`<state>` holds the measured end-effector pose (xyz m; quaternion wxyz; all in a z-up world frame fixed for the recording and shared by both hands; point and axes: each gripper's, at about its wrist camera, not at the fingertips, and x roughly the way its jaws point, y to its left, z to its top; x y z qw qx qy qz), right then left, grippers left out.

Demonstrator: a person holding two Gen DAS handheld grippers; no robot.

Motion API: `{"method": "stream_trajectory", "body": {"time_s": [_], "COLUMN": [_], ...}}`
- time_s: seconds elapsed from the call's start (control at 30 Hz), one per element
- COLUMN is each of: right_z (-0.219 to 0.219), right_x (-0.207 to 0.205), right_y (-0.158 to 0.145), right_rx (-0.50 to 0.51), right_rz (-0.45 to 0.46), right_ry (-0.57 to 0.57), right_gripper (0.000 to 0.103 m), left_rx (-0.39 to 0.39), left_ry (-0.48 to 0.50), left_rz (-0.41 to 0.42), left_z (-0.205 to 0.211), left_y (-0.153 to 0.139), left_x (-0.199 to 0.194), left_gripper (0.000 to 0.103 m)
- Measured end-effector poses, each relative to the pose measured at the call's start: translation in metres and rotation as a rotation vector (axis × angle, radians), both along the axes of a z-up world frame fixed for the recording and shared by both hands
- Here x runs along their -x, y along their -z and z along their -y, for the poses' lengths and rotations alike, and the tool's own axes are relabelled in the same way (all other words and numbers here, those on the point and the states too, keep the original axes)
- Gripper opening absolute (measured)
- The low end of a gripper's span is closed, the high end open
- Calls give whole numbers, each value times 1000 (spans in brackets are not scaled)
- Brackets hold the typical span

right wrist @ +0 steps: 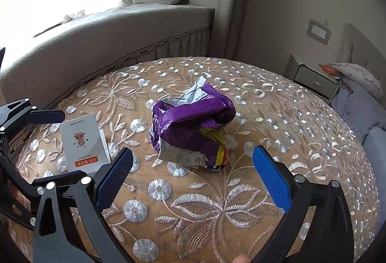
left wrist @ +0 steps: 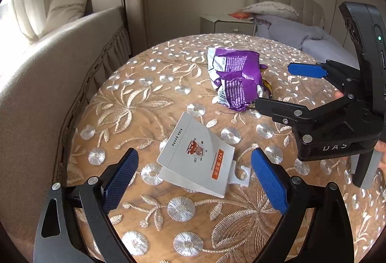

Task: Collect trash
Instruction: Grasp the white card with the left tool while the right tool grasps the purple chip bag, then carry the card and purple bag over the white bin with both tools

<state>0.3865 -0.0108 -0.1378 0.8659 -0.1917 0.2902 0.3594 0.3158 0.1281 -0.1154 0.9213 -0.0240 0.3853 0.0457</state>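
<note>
Approach: left gripper wide open, empty, straddling flat white paper sock card mid-table; lower, pinch edges. Right gripper open, empty, before crumpled purple foil snack wrapper.

Bare tablecloth lies open before the purple wrapper.

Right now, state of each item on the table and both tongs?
purple snack wrapper: crumpled, torn open, lying on the table, not held.
kids socks card: flat on the table, face up, not held.
left tongs: open, card lies ahead between the fingers, no contact.
right tongs: open, aimed at the wrapper, nothing gripped.
embroidered tablecloth: spread flat over the round table.
</note>
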Motion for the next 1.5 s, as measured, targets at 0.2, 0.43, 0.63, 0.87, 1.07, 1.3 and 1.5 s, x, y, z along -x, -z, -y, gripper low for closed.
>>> {"method": "stream_trajectory", "body": {"time_s": [0.2,0.43,0.63,0.87,1.07,1.3,1.5], "right_z": [-21,-14,23,80,132,183,213], "right_x": [-21,-13,18,81,133,184,220], "right_y": [8,5,-13,-44,-57,-52,-44], "right_rx": [27,31,2,-52,-90,-94,-94], "right_rz": [-26,-56,-21,50,73,70,61], "right_ry": [29,20,26,32,57,99,125], "right_gripper": [87,22,22,22,22,22,22], "left_rx": [23,-9,-26,-33,-46,-56,-60], "left_ry": [71,120,141,185,259,337,383], "left_rz": [-31,11,44,77,96,109,110], "left_z": [6,23,37,66,108,154,182], "left_y": [6,-8,-25,-46,-56,-60,-58], "left_x": [-9,-4,11,42,75,116,143], "left_gripper": [34,0,0,0,0,0,0]}}
